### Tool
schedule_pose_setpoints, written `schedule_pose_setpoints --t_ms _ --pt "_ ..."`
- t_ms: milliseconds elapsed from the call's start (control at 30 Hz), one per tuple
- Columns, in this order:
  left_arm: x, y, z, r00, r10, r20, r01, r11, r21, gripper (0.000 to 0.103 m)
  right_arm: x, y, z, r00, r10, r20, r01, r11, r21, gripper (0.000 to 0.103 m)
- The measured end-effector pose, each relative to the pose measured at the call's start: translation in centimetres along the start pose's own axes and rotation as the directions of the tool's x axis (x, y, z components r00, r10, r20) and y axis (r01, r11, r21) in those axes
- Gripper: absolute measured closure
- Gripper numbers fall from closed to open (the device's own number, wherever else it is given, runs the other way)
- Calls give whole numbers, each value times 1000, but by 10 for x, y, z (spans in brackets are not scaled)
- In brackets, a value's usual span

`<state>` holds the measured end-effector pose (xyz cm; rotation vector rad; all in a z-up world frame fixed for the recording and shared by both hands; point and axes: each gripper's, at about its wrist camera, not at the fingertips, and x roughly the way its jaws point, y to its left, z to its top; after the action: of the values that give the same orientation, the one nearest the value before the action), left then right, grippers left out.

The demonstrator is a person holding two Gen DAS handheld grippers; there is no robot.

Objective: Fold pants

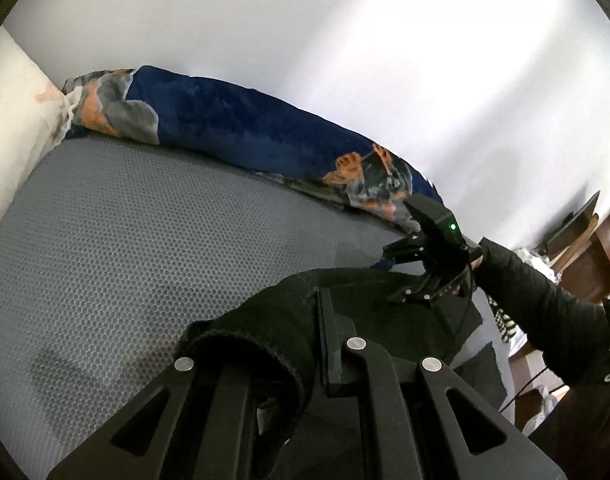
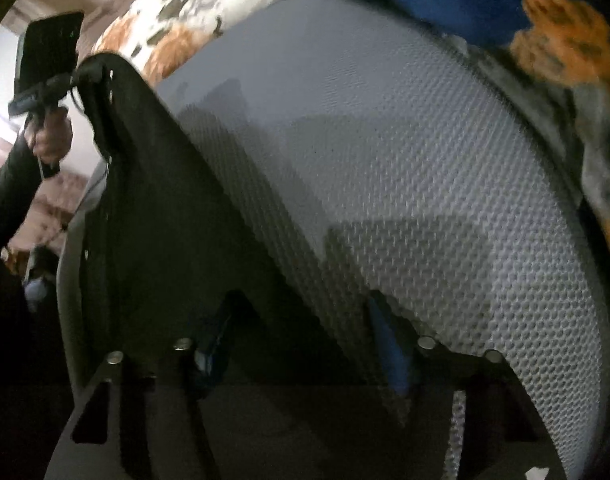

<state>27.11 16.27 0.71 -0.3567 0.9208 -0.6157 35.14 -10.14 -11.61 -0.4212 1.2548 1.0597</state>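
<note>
Left fingers (image 1: 329, 344) clenched on black pants (image 1: 273, 320); right fingers (image 2: 389, 344) half-spread over pants, grip unconfirmed; risk of fabric slipping, spoiling fold.

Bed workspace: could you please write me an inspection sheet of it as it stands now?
Surface: grey honeycomb-textured mattress, partly covered by the job's things.
Job's things: black pants, one end lifted, the rest lying on the mattress.
Clutter: blue patterned blanket along the far side; white floral bedding at one end.
Grippers: left tool shut on the pants' fabric; right tool open, pointing down at the pants' edge.
Cables: thin dark cable beside the bed, below the black sleeve.
Surroundings: white wall; brown wooden furniture.
</note>
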Motion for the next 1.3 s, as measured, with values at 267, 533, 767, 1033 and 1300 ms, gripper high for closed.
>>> schedule_pose_setpoints --t_ms 267,533,767,1033,1300 --pt "-1 -4 -1 999 37 -3 -37 999 -1 95 -14 -11 -35 994 -89 -66 89 996 -6 77" --pt "2 0 -6 998 56 -16 -56 998 1 95 -18 2 -47 956 -279 -86 282 959 21 89" --pt "6 -9 -12 992 121 -40 -118 992 52 95 -30 49 -63 839 -543 -29 544 837 63 96" --pt "-26 -24 -32 994 109 -18 -106 989 107 95 -70 136 -93 719 -691 68 676 719 162 97" --pt "-73 -45 -83 999 41 -35 -34 984 175 94 -93 207 -158 744 -660 103 622 740 255 98"
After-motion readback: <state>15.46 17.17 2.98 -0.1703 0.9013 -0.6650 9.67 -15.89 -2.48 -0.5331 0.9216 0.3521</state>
